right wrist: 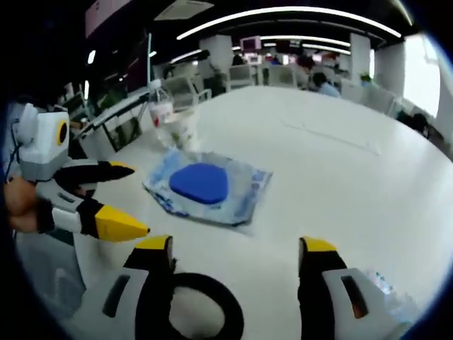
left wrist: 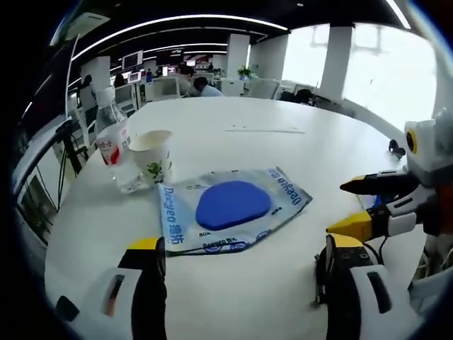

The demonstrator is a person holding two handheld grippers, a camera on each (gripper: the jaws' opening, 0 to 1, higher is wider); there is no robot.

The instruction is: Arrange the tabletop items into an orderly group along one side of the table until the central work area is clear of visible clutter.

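Left gripper [left wrist: 241, 258]: jaws rise from the bottom of the left gripper view, yellow-tipped, set wide apart and holding nothing, low over the near edge of the tabletop [left wrist: 283, 163]. Right gripper [right wrist: 233, 248]: jaws likewise spread and empty at the bottom of the right gripper view, with a black ring [right wrist: 205, 312] lying on the tabletop between them at bottom centre. Each gripper appears in the other's view, reaching in from the frame edge with its yellow-tipped jaws parted; in the right gripper view a hand [right wrist: 21, 205] grips it at the left edge. Item: flat plastic packet [left wrist: 230, 209] printed in blue and white, with a blue oval pad [left wrist: 232, 204] inside; lies flat in the centre of the left gripper view, just beyond the jaw tips, long axis running lower left to upper right. Item: white paper cup [left wrist: 152, 156], upright, touching the packet's upper left corner. Item: clear plastic bottle [left wrist: 113, 145] with red label, upright, just beside the cup at left. Surface: white, smooth, broad, bare toward the top of the frame. Room: open office, curved ceiling light strips, desks, monitors and seated people in the upper background, bright windows at upper right.
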